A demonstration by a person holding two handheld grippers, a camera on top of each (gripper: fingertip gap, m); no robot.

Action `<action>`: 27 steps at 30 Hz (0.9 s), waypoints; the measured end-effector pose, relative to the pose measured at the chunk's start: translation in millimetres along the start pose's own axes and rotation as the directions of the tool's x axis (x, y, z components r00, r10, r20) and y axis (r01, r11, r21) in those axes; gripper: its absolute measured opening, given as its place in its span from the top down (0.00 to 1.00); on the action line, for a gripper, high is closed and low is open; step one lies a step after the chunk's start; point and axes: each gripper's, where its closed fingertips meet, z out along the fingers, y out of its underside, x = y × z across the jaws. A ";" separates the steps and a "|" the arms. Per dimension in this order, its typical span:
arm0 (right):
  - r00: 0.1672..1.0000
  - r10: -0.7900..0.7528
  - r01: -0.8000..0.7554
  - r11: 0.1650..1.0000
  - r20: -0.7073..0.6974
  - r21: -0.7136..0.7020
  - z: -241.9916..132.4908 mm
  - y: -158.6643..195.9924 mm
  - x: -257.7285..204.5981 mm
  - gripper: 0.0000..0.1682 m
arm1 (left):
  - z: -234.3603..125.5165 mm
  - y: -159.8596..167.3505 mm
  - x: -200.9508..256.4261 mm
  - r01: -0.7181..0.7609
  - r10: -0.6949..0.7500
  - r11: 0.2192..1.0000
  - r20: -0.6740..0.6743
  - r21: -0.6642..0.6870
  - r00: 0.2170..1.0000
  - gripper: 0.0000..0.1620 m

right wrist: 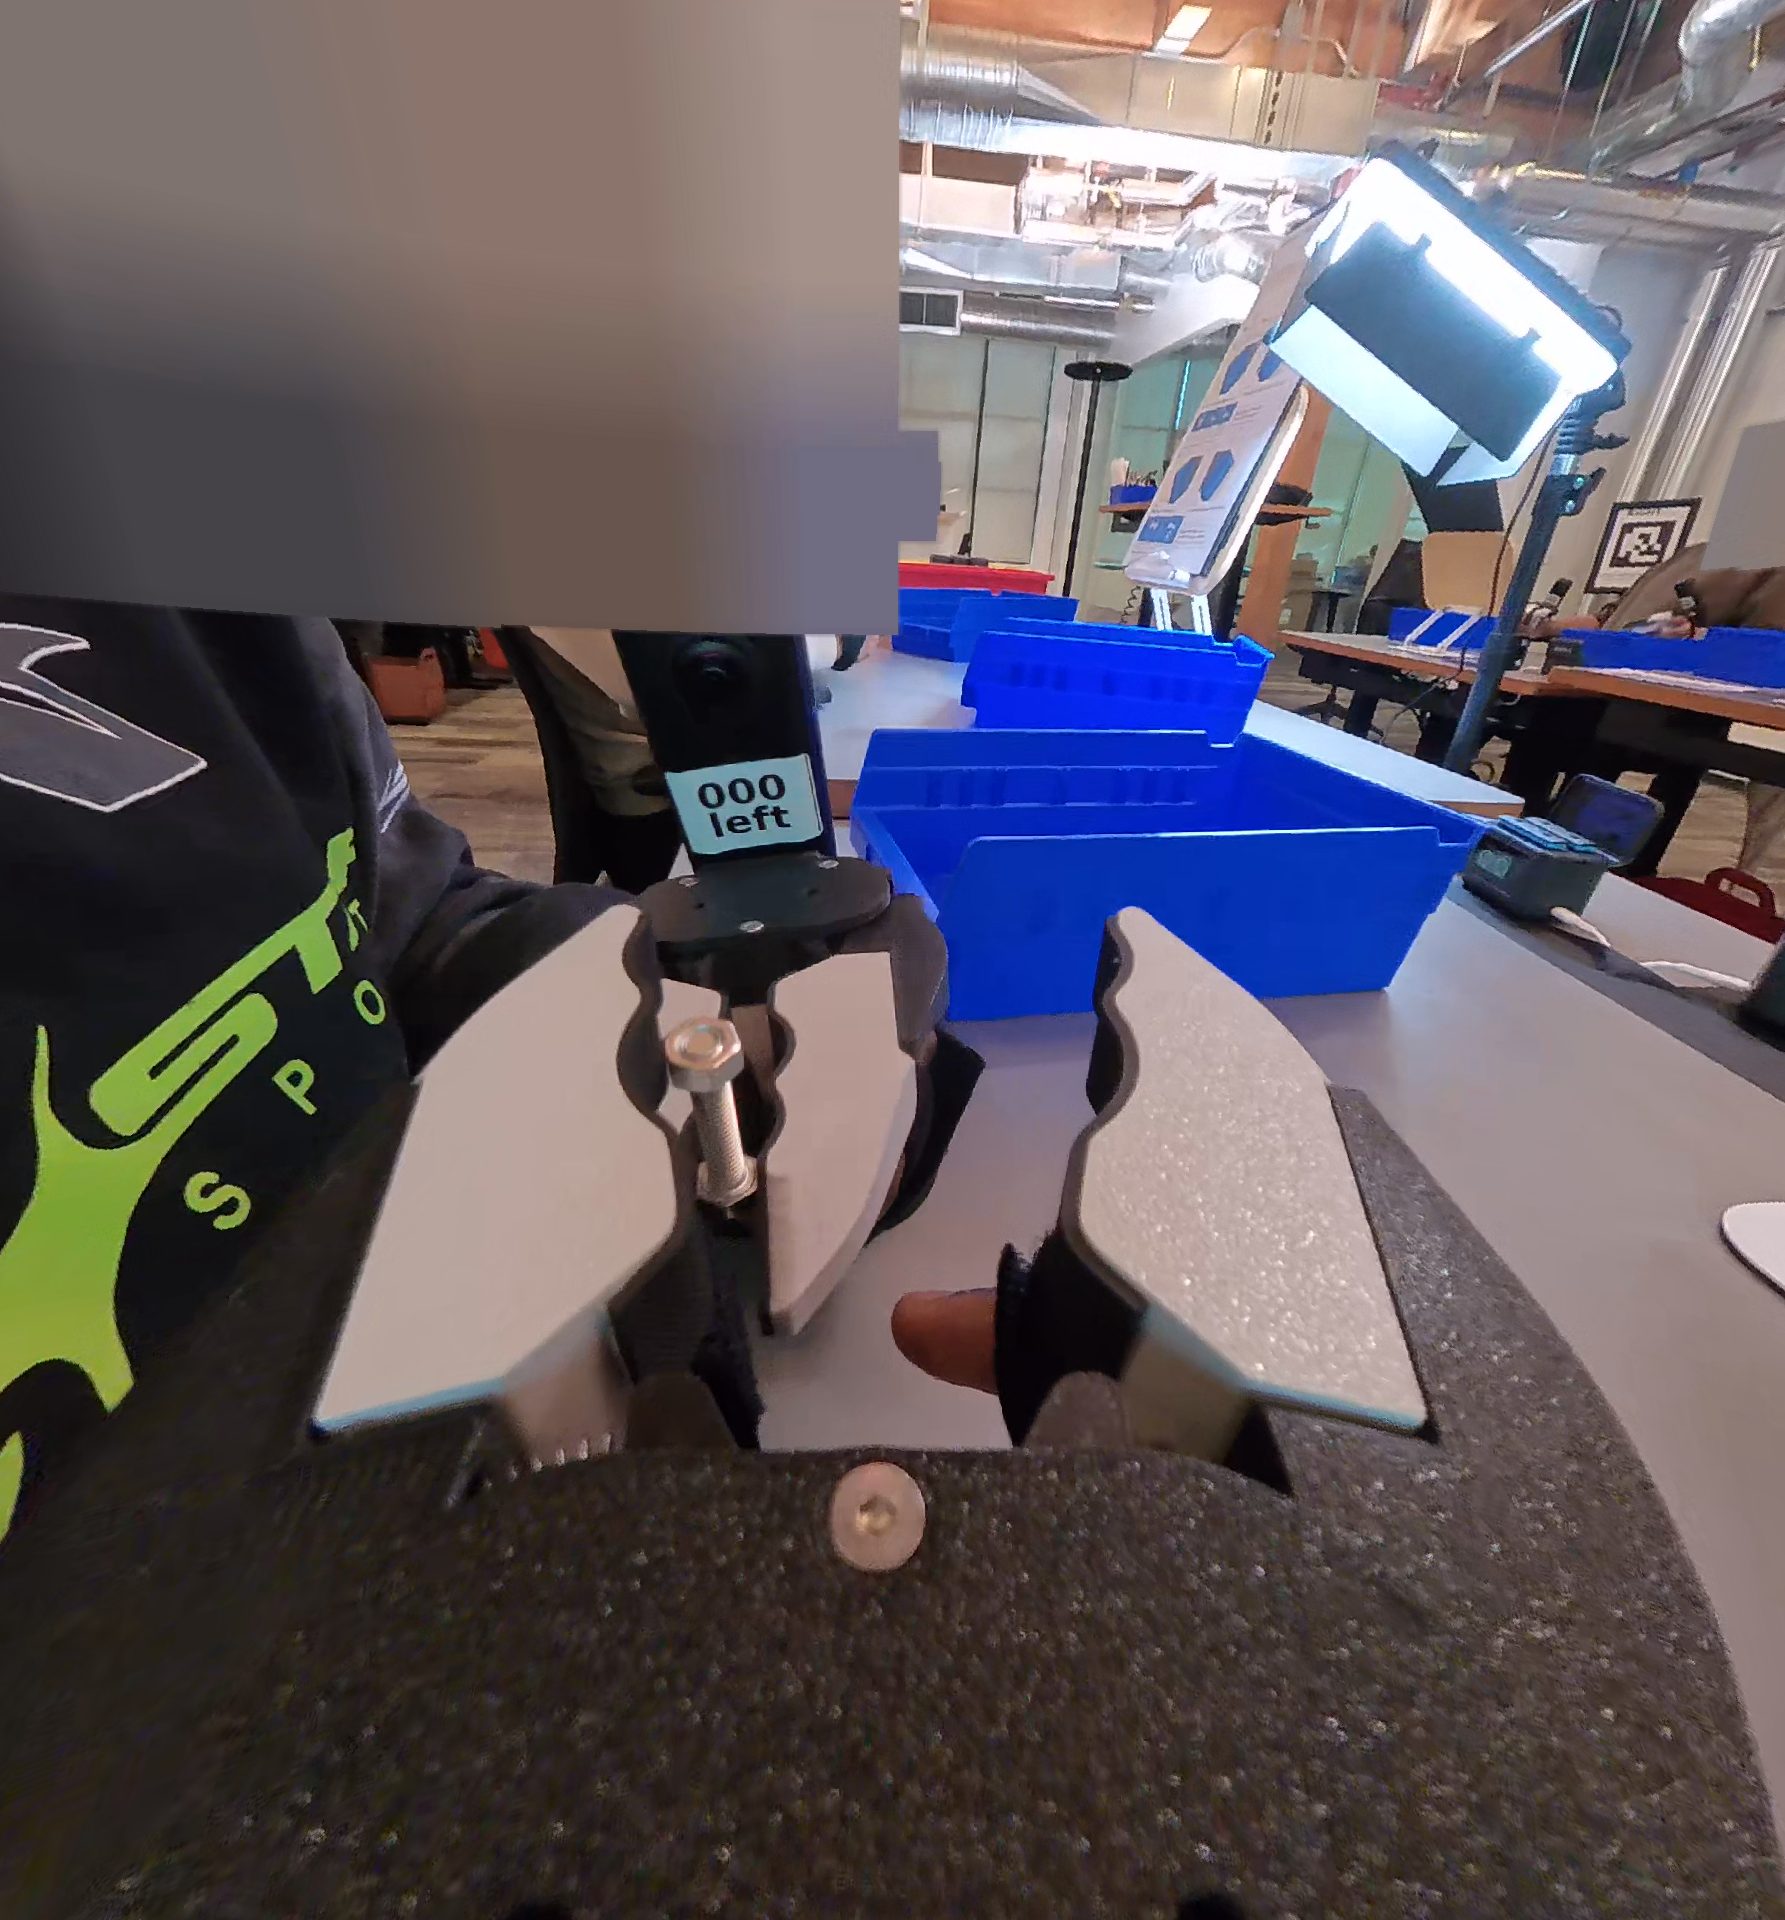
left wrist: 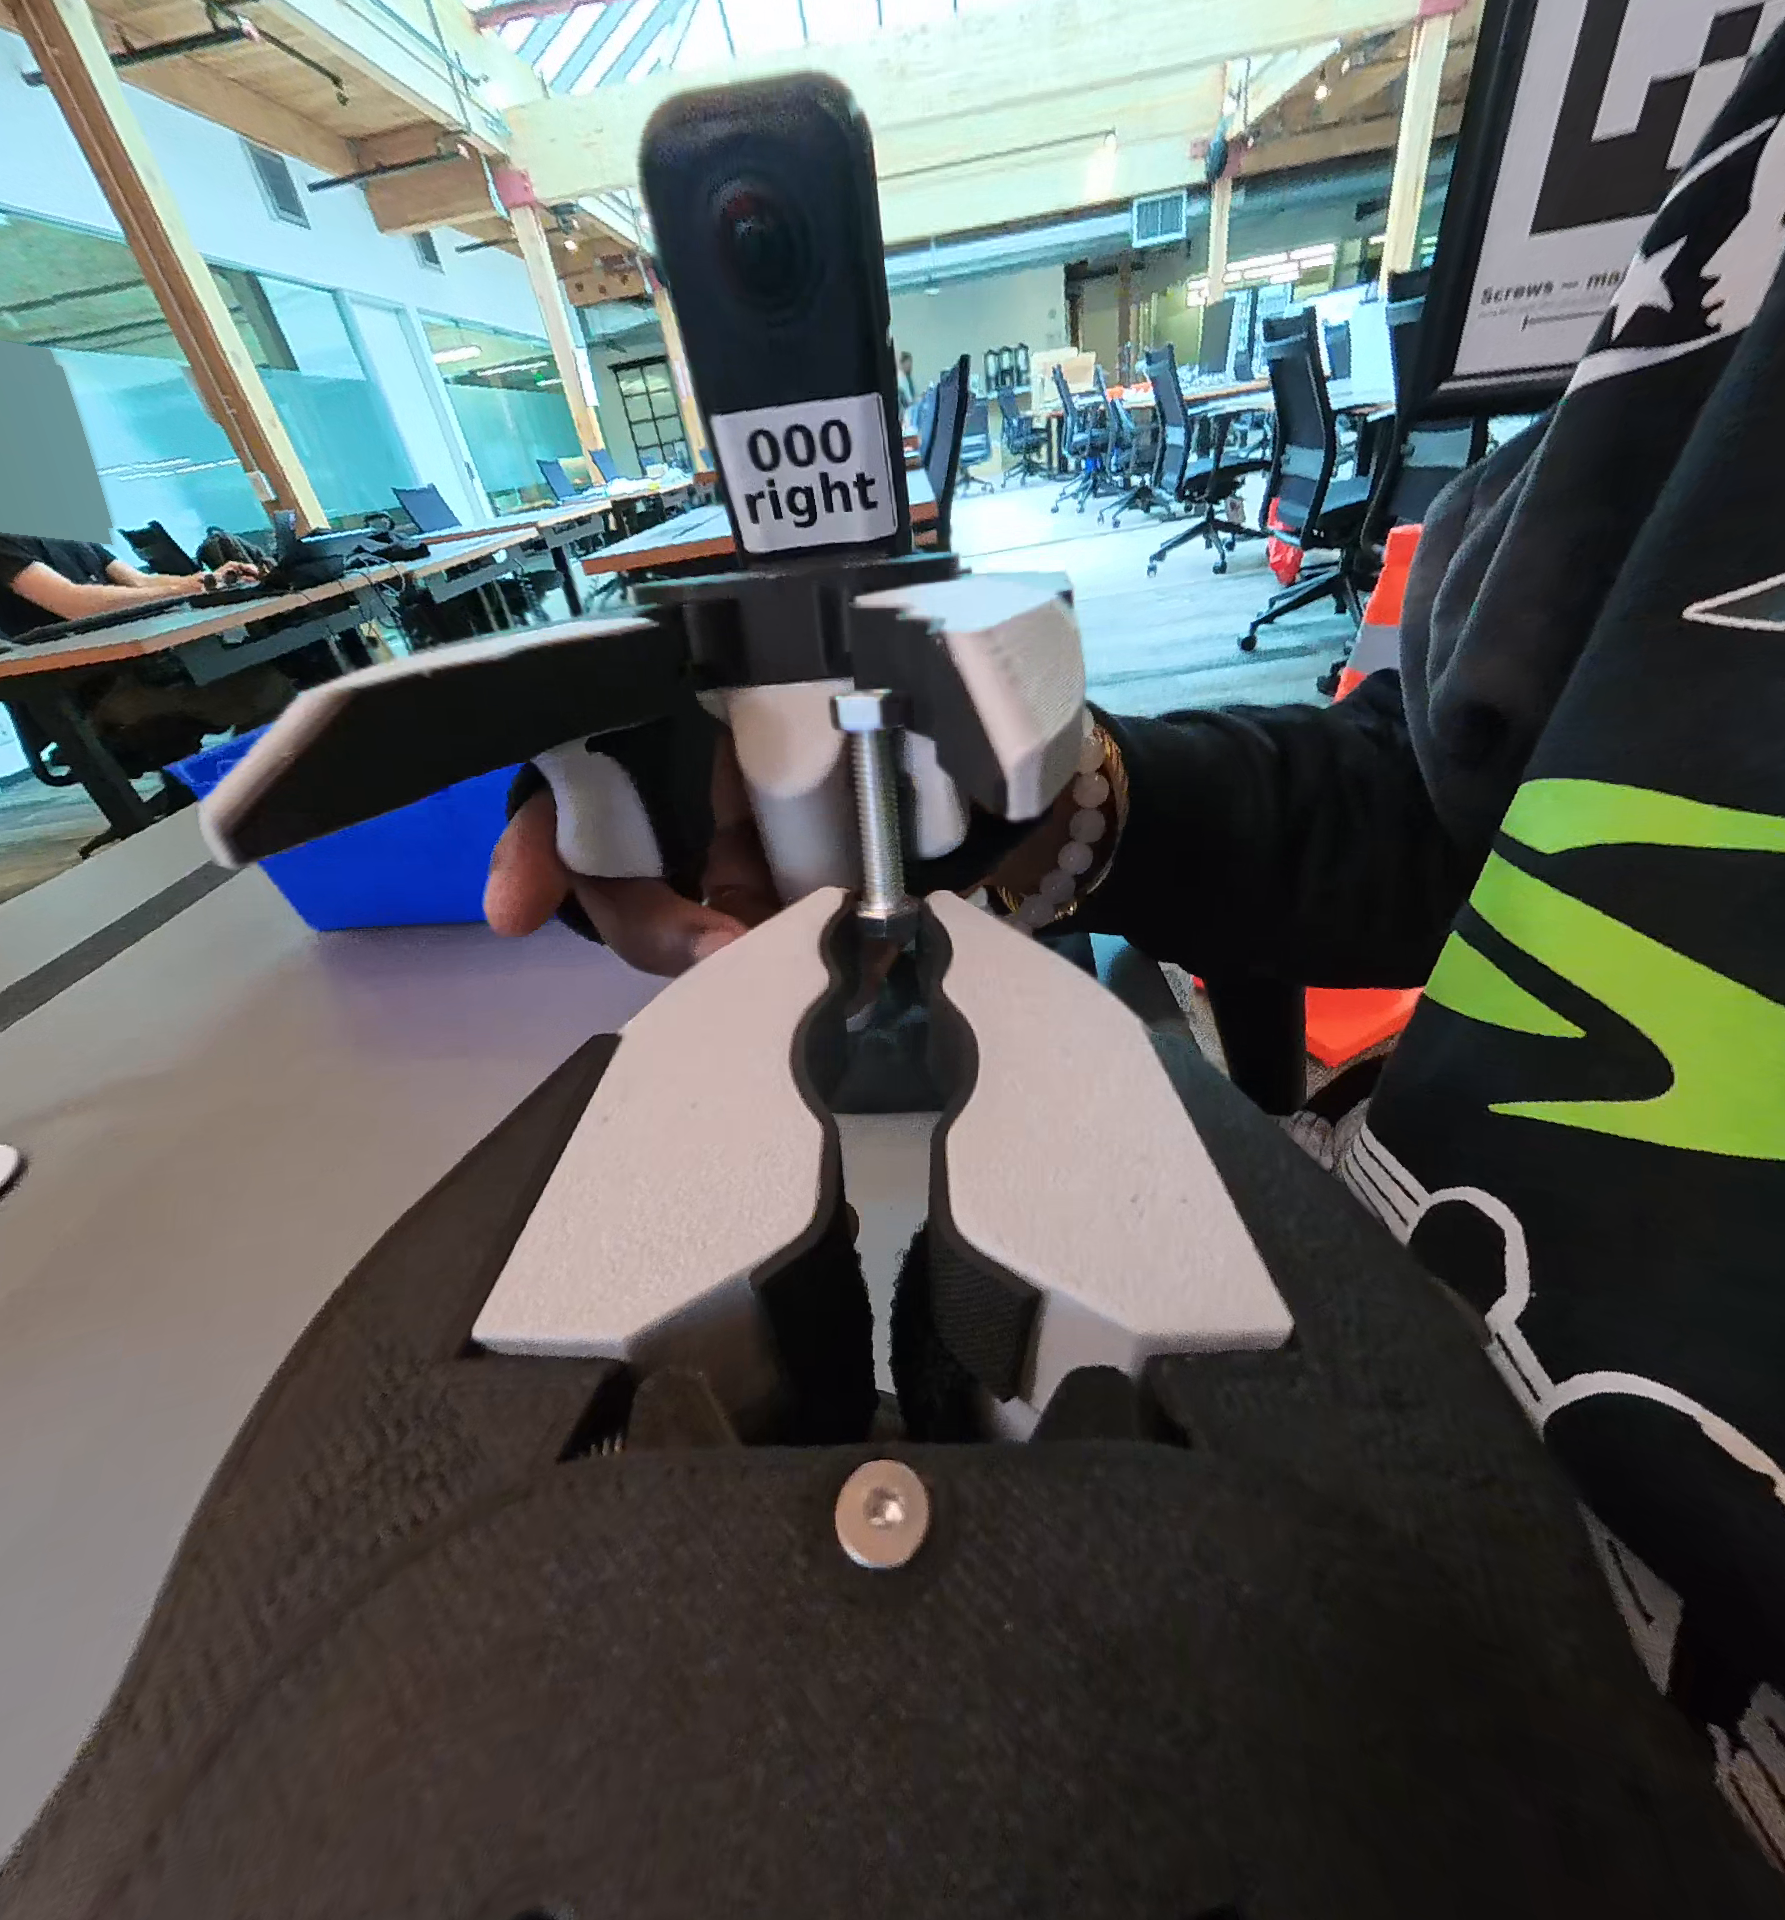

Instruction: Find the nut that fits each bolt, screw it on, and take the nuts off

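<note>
Silver bolt (left wrist: 880, 805), grey-and-black left gripper (left wrist: 883, 920), blue bins (right wrist: 1158, 883), grey table (left wrist: 244, 1039), black-and-green sweatshirt (left wrist: 1646, 987)

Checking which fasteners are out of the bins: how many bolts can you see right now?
1. The bolt stands upright, its lower end clamped in the left gripper. More may lie hidden inside the blue bins.

wrist cams face each other, close | share bolt (left wrist: 880, 810) | edges warped

bare grey desk (right wrist: 1553, 1091) open beside right claw (right wrist: 867, 1101), blue bin (right wrist: 1179, 914) blocking beyond, left claw (right wrist: 737, 1195) and bolt (right wrist: 711, 1101) crowding its left finger, torso close
</note>
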 end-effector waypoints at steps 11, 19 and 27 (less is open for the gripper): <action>1.000 0.003 -0.003 1.000 -0.003 0.031 -16.7 -8.0 7.4 0.52 | -5.9 -10.9 0.5 0.024 -0.022 0.997 -0.020 0.069 1.000 0.94; 1.000 0.011 -0.012 0.996 0.014 0.084 -30.1 -18.5 9.2 0.54 | -10.2 -18.3 -1.2 0.050 -0.047 0.992 -0.026 0.117 0.999 0.94; 1.000 0.003 -0.004 0.998 0.029 0.055 -12.6 -12.1 -0.7 0.53 | -5.4 -9.1 -2.1 0.032 -0.032 0.998 -0.006 0.060 0.999 0.94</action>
